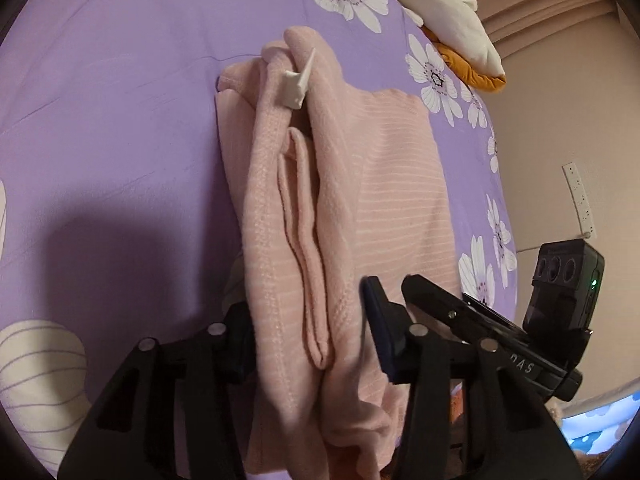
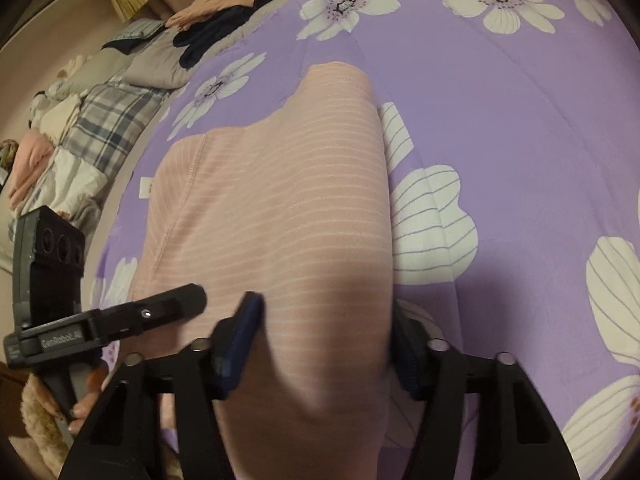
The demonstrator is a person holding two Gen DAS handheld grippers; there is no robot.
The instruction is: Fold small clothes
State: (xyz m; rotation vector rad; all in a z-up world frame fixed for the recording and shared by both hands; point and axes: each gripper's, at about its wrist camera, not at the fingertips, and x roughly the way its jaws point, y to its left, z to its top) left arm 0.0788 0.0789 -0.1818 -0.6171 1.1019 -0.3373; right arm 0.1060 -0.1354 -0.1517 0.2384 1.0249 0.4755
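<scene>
The pink garment [image 1: 320, 208] lies on the purple floral bedsheet [image 1: 120, 120], a soft ribbed knit with thin pale stripes running across it. In the left wrist view its near part is bunched into long lengthwise folds, with stitched hems showing along the ridges, while the far part lies flat. A small white plastic tag fastener [image 1: 298, 80] sticks out of the fabric near the far end of the folds; nothing on it can be read.

The left gripper [image 1: 312, 344] has the gathered folds between its jaws. The jaws stand partly spread, and the right finger [image 1: 380, 320] shows its blue pad apart from the cloth; whether the hidden left pad presses the fabric cannot be told. In the right wrist view the right gripper [image 2: 324, 344] likewise straddles a raised hump of the same garment [image 2: 280, 200], jaws partly spread; the picture is blurred here, so a firm pinch cannot be told.

Readable writing is sparse: the letters "DAS" on the right gripper's body seen from the left camera [image 1: 524, 368], and "GenRobot.AI" on the left gripper's body seen from the right camera [image 2: 60, 338]. A hand [image 2: 86, 404] grips that handle.

Farther out, a white and mustard cloth [image 1: 460, 32] rests at the sheet's far edge. Beside the bed lie a plaid quilt [image 2: 108, 120] and a pile of dark and peach clothes [image 2: 216, 20].
</scene>
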